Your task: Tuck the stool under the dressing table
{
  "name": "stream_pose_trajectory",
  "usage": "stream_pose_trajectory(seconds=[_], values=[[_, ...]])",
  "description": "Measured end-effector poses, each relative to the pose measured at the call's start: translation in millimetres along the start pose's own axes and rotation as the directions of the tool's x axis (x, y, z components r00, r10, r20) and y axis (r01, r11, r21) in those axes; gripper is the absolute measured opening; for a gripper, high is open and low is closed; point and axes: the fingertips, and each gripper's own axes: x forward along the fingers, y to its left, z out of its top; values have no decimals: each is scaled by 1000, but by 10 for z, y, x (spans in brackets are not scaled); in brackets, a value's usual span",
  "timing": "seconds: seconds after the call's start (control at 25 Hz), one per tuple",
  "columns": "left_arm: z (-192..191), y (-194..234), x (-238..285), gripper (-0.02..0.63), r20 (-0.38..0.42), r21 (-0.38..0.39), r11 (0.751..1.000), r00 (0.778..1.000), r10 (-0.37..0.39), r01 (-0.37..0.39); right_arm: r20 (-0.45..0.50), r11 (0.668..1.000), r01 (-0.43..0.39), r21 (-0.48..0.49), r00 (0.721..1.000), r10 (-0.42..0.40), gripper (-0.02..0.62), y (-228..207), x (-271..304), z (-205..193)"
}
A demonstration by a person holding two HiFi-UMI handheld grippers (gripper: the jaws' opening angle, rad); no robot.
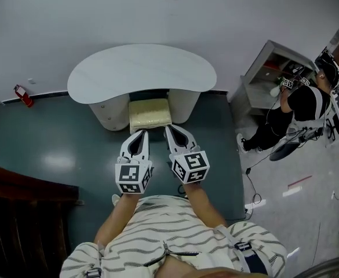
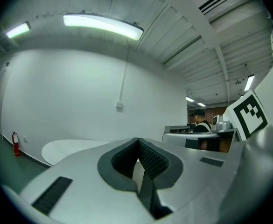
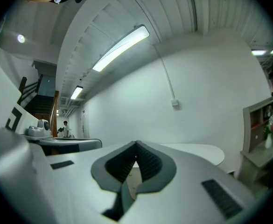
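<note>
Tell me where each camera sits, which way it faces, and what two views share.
Head view: on the person's head, facing steeply down on the dressing table, stool, left gripper, right gripper; forearms, striped shirt show.
Left gripper view: on the left gripper, facing level along its shut jaws toward the wall; the right gripper's marker cube shows.
Right gripper view: on the right gripper, likewise along shut jaws.
Shared: both gripper views catch the dressing table and wall box.

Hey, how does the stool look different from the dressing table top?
The dressing table top is white, smooth and kidney-shaped; the stool seat is pale yellow and roughly square. The top is much wider than the stool, which fits between the table's two pedestals. The stool sits lower, its far edge under the top. Both pieces stand on the dark green floor.
</note>
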Motion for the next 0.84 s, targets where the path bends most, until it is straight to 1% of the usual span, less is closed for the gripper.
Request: stream_pose_trajectory(seconds=[0.24, 0.84], values=[[27, -76, 26, 6, 21, 15, 1000, 1000, -18, 18, 45, 999, -13, -34, 999, 14, 14, 109, -55, 77], [0, -128, 86, 6, 46, 58, 998, 999, -19, 16, 82, 999, -15, -36, 996, 18, 14, 72, -21, 99]])
